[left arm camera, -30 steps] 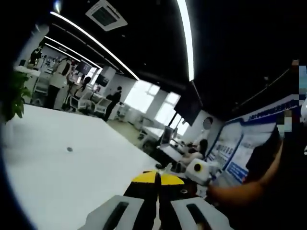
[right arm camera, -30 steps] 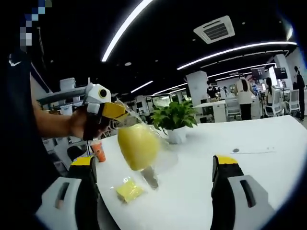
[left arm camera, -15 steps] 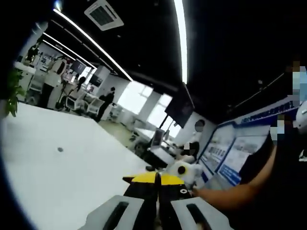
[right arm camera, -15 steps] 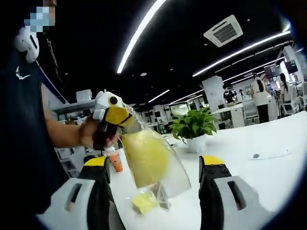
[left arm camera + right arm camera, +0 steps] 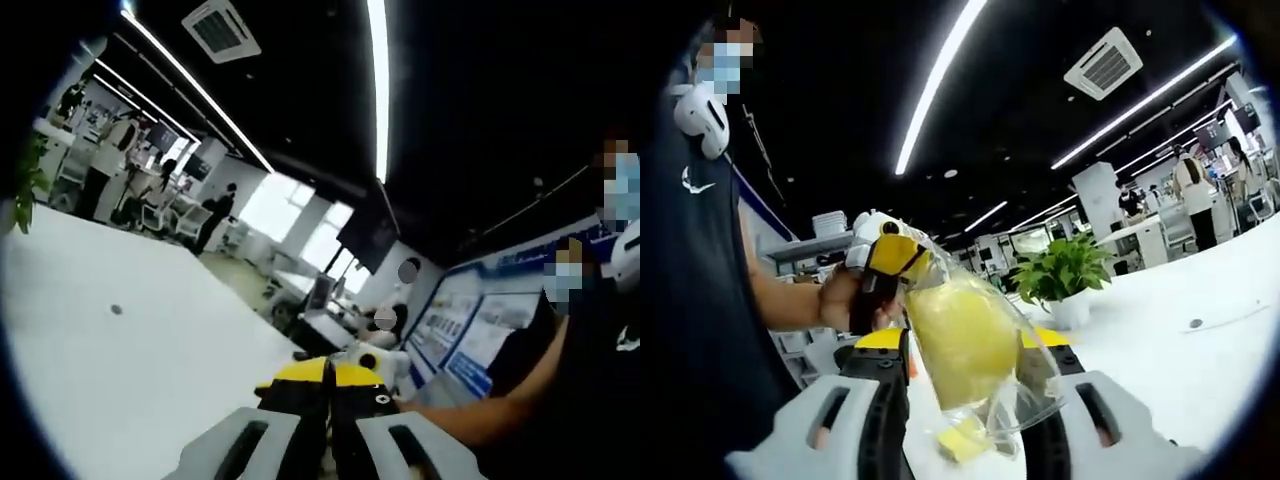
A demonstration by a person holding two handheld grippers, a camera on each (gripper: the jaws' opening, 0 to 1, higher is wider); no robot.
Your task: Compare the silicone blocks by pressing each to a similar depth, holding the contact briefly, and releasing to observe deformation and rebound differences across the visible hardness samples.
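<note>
1. Right gripper view: one clear plastic bag (image 5: pixel 985 350) holding a large yellow silicone block (image 5: pixel 960 340) hangs in the air, pinched at its top corner by the left tool (image 5: pixel 895 262), whose yellow-tipped jaws are closed on the film.
2. A second, smaller yellow block (image 5: pixel 962 440) shows below the bag; whether it lies on the white counter (image 5: pixel 1200 360) or in the bag's bottom I cannot tell. That makes two yellow pieces counted.
3. Since a second ago the bag has come from out ahead to between the right tool's (image 5: pixel 970 345) jaws, and those jaws have drawn in to flank it; whether they touch it I cannot tell.
4. I judge the first squeeze is about to start, so no sample has been compared yet.
5. Left gripper view: the left tool (image 5: pixel 329 372) has its jaws together, over the counter (image 5: pixel 120 350).
6. One potted plant (image 5: pixel 1068 280) stands on the counter beyond the bag.
</note>
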